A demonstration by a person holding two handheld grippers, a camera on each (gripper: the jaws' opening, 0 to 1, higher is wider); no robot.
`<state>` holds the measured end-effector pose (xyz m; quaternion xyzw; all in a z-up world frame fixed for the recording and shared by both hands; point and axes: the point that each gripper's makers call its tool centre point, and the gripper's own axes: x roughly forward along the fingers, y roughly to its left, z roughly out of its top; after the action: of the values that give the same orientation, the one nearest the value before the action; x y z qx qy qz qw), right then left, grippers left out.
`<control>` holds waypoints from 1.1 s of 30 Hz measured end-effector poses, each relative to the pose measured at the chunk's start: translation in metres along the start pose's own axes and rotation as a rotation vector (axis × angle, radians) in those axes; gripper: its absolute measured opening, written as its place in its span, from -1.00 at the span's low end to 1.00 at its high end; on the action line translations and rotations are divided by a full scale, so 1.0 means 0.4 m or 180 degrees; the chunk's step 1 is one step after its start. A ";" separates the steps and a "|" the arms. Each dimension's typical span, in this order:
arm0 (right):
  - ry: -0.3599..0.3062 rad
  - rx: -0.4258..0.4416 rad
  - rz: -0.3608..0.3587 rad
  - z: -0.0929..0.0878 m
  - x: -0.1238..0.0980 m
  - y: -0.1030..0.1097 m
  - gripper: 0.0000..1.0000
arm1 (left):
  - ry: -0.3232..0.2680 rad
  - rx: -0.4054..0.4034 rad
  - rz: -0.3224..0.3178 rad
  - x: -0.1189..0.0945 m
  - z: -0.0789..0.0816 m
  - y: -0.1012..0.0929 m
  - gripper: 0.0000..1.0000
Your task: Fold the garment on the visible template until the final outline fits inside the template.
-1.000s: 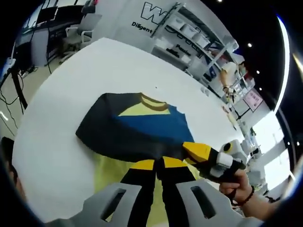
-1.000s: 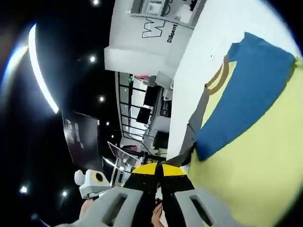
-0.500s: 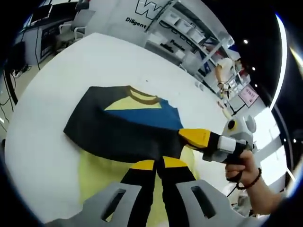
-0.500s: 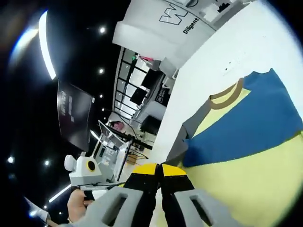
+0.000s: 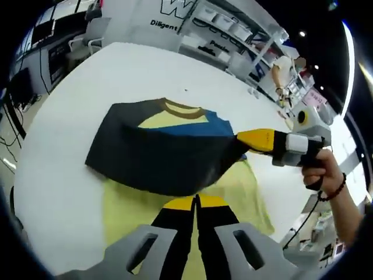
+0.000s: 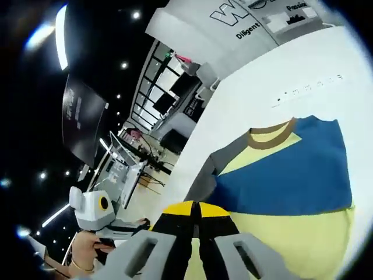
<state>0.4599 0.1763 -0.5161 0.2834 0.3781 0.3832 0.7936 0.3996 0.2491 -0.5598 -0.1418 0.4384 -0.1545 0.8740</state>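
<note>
The garment (image 5: 175,125) lies on the white table (image 5: 70,111): a yellow and blue shirt with a brown collar (image 5: 180,107). A dark layer (image 5: 157,160) is folded up across it. My left gripper (image 5: 195,202) is shut on the near edge of this dark layer. My right gripper (image 5: 242,140) comes in from the right, held by a hand (image 5: 323,169), and is shut on the layer's right corner. In the right gripper view, the blue panel (image 6: 291,175), the yellow part (image 6: 280,245) and a grey sleeve (image 6: 210,172) spread beyond my shut right gripper (image 6: 195,206). The left gripper's body (image 6: 93,210) shows at the lower left.
The table's rounded edge (image 5: 26,151) runs along the left, with floor and cables beyond. Shelves with bins (image 5: 233,35) and a lettered wall (image 5: 169,11) stand behind the table. An office chair (image 5: 87,41) and desks are at the far left.
Both grippers have carried the dark layer further over the shirt. It covers more of the blue panel. The right gripper has moved up and to the right in the left gripper view.
</note>
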 end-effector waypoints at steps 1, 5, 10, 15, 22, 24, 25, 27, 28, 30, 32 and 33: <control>-0.0004 -0.0006 -0.0004 0.003 -0.001 -0.002 -1.00 | -0.0012 0.0024 0.0001 0.002 0.000 0.001 -0.93; 0.0051 -0.0077 -0.0209 0.030 -0.012 -0.051 -1.00 | -0.0024 0.0071 -0.0020 0.002 -0.009 0.000 -0.86; 0.0036 -0.0053 -0.0249 0.053 -0.023 -0.073 -1.00 | -0.0076 0.0200 0.0040 -0.001 0.004 0.018 -0.53; -0.0014 0.0009 -0.0342 0.076 -0.039 -0.104 -1.00 | -0.0116 0.0268 0.0076 -0.007 0.011 0.034 -0.37; 0.0012 0.0067 -0.0599 0.096 -0.064 -0.167 -1.00 | -0.0152 0.0463 0.0323 -0.009 0.013 0.101 -0.17; 0.0006 0.0093 -0.0652 0.104 -0.071 -0.181 -1.00 | -0.0142 0.0464 0.0361 -0.010 0.013 0.117 -0.16; 0.0007 0.0086 -0.0668 0.106 -0.072 -0.184 -1.00 | -0.0144 0.0465 0.0369 -0.011 0.013 0.121 -0.16; 0.0016 0.0064 -0.0764 0.114 -0.080 -0.204 -1.00 | -0.0191 0.0459 0.0444 -0.013 0.022 0.149 -0.16; 0.0013 0.0046 -0.0790 0.117 -0.082 -0.209 -1.00 | -0.0220 0.0475 0.0471 -0.012 0.027 0.161 -0.17; 0.0017 0.0055 -0.0822 0.122 -0.085 -0.219 -1.00 | -0.0224 0.0500 0.0527 -0.008 0.036 0.185 -0.18; 0.0010 0.0094 -0.0839 0.128 -0.088 -0.230 -1.00 | -0.0261 0.0563 0.0589 -0.006 0.044 0.199 -0.19; 0.0007 0.0112 -0.0851 0.130 -0.089 -0.235 -1.00 | -0.0254 0.0609 0.0621 -0.003 0.047 0.208 -0.20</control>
<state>0.5246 0.0875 -0.5431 0.2439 0.4202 0.2676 0.8321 0.4263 0.3275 -0.5798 -0.0205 0.3983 -0.1041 0.9111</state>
